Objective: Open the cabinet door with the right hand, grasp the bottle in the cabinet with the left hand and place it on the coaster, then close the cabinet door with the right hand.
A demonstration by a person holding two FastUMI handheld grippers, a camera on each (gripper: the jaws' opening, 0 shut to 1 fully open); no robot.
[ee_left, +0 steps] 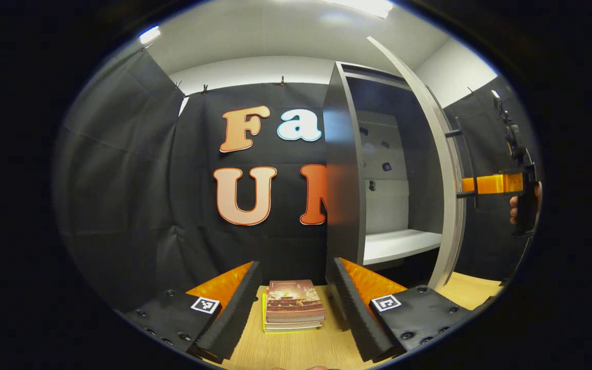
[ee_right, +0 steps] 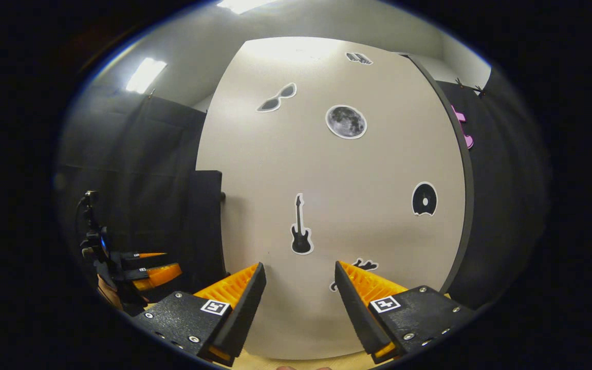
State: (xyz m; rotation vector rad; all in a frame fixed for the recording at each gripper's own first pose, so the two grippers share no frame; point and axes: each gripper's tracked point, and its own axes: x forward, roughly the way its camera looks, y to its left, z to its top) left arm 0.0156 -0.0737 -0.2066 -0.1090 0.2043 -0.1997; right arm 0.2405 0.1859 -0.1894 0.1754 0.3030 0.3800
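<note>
Books (ee_left: pixel 294 306), open cabinet (ee_left: pixel 378 169), bare shelf (ee_left: pixel 401 244)

A wooden table (ee_left: pixel 296 349) carries a small stack of books (ee_left: pixel 294 306).

You are working in a booth where black cloth (ee_left: pixel 121 169) is hanging on the walls, clipped along its top edge under a white upper wall (ee_left: pixel 255 67). Ceiling lights (ee_left: pixel 149 34) are glowing overhead and throwing a bright patch high up. A light wooden worktop (ee_left: pixel 296 349) is running below you, and a small stack of books (ee_left: pixel 294 306) is lying near its middle.
</note>
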